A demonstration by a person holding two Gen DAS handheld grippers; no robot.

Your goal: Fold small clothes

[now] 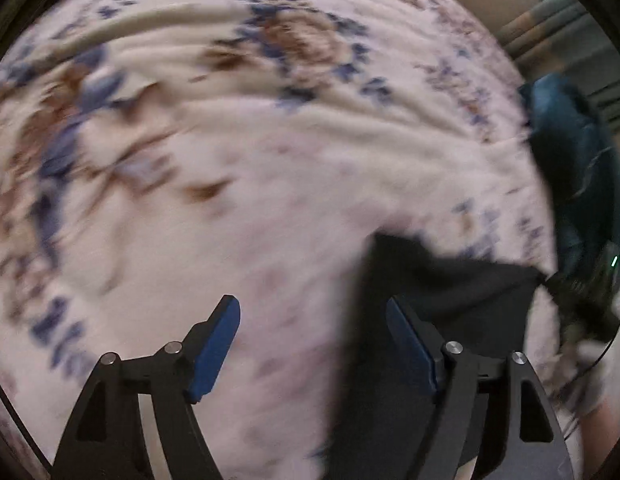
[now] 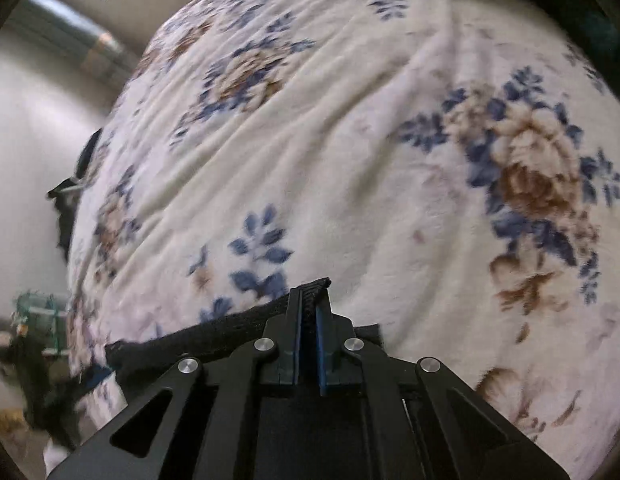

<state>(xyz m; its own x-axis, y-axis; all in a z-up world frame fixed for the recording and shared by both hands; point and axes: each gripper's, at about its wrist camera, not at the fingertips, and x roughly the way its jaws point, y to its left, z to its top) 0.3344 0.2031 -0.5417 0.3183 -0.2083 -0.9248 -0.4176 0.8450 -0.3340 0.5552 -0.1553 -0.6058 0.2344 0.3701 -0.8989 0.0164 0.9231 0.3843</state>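
Note:
A small black garment (image 1: 438,304) hangs over a white blanket with blue and brown flowers (image 1: 250,152). My left gripper (image 1: 313,312) is open, its blue-padded fingers spread wide; the garment hangs just behind and around its right finger, with nothing between the pads. In the right wrist view my right gripper (image 2: 309,300) is shut on the black garment's knitted edge (image 2: 316,286), which sticks out past the fingertips. The rest of the garment (image 2: 214,330) trails to the left under the gripper. The left wrist view is blurred.
The floral blanket (image 2: 350,140) covers a bed that fills both views. A dark teal cloth (image 1: 574,152) lies at the bed's right edge in the left wrist view. Dark clothes and a green basket (image 2: 38,308) sit beyond the bed's left edge.

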